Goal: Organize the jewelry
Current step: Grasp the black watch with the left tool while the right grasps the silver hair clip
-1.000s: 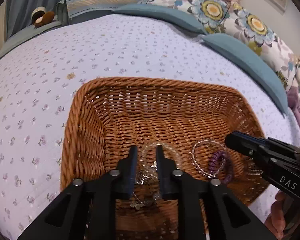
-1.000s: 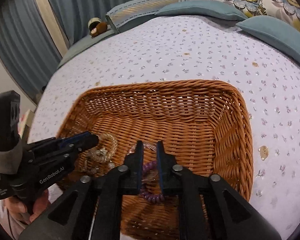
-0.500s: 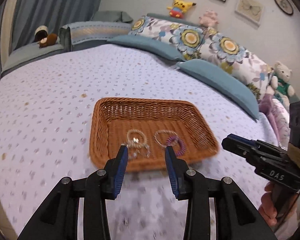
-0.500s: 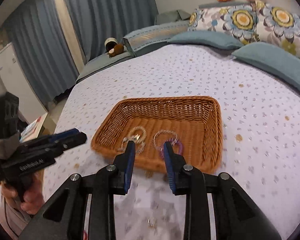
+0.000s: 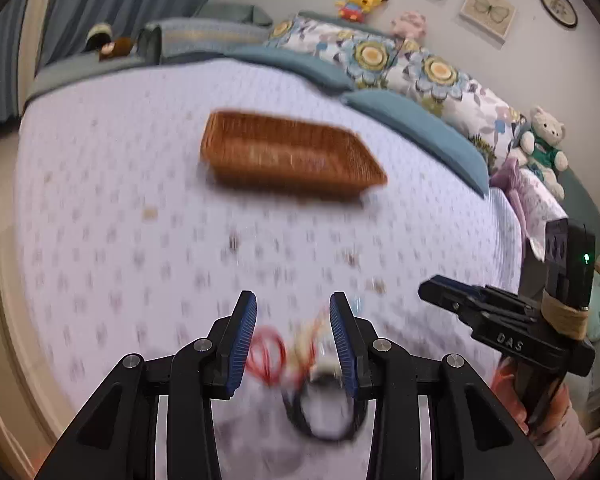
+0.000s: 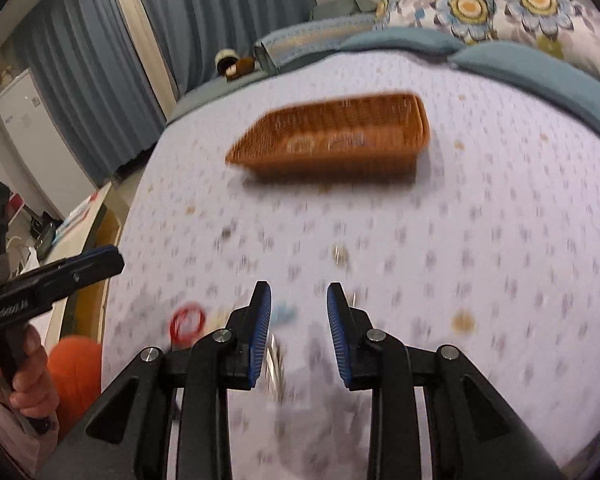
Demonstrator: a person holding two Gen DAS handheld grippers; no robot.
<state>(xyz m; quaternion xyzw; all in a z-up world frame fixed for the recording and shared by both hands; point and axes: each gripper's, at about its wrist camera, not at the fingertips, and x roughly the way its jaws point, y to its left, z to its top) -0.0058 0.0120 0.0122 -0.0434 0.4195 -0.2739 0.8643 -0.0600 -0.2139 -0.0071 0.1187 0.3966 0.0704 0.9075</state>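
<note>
Wicker basket (image 5: 292, 156) on the bed holding blurred bracelets (image 6: 324, 145), left claw (image 5: 293, 336) and right claw (image 6: 298, 328) released, empty

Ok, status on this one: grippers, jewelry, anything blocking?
Left gripper open, right gripper open, both empty. Loose jewelry on bedspread under left gripper; basket farther up the bed. Nothing blocking.

Black claws (image 5: 293, 334), ribbed blue pads (image 6: 260, 334), silver screws, "DAS" lettering.

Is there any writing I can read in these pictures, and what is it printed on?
"DAS": on the right gripper, seen from the left wrist.
On the left gripper: white lettering, too blurred to read.
Wall pictures: show no readable words.
</note>
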